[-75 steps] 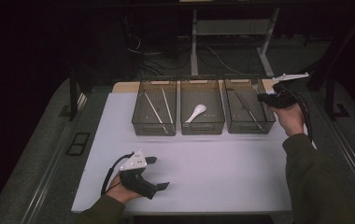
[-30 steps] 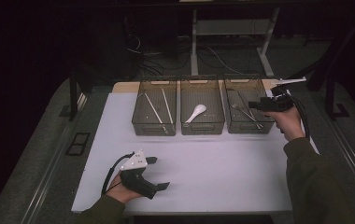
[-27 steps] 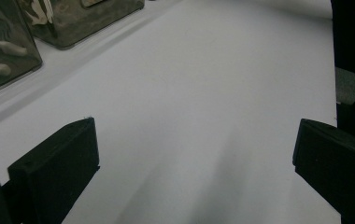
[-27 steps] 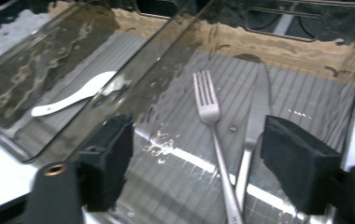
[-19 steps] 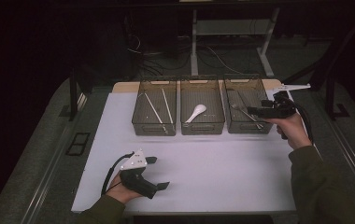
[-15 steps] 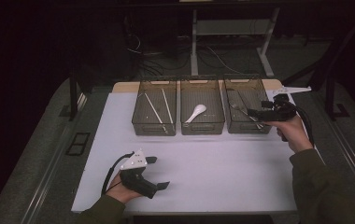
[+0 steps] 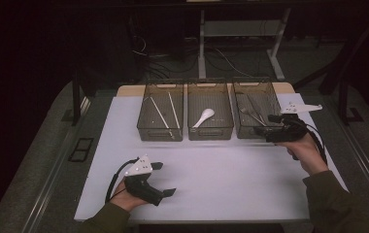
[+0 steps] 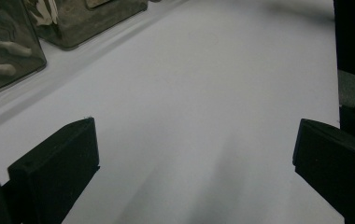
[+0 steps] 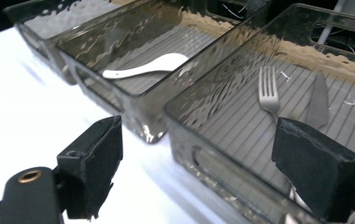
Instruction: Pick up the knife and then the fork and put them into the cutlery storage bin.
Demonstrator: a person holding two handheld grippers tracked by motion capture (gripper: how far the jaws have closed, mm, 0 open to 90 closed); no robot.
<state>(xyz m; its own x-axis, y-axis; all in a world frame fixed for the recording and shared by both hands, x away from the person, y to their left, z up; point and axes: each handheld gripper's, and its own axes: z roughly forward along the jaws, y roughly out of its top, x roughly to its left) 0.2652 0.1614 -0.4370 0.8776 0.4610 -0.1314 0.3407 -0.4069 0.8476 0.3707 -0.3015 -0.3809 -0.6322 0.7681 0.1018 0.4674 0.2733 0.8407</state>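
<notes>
From above, I see three smoked clear bins in a row at the far side of the white mat (image 7: 221, 174). The left bin (image 7: 160, 112) holds pale sticks (image 7: 165, 110) lying lengthwise, the middle bin (image 7: 209, 111) holds a white spoon (image 7: 203, 117), and the right bin (image 7: 256, 109) holds a fork (image 7: 251, 115) with other metal cutlery that I cannot make out from up here. My right claw (image 7: 265, 127) sits at the near right corner of the right bin, pointing left toward it. Its jaws have just been opening and now stand wide apart with nothing between them. My left claw (image 7: 163, 178) rests low over the near left part of the mat, well apart from the bins, jaws spread and gripping nothing.

Along my left claw (image 8: 194, 158), the two black jaws stand far apart over bare white mat. The ends of two bins show at the far left, one of them (image 8: 7, 51) with pale shapes behind its wavy wall.

Along my right claw (image 9: 199, 163), the jaws are released and wide, and the near wall of the right bin (image 9: 222, 163) lies between and just beyond them, with no pad pressing on it. Inside that bin, the fork (image 9: 269, 93) lies on the ribbed floor with its tines pointing far, and a knife (image 9: 318, 100) lies just beside it on the right. The spoon (image 9: 143, 67) lies in the middle bin (image 9: 115, 88), farther off to the left.
</notes>
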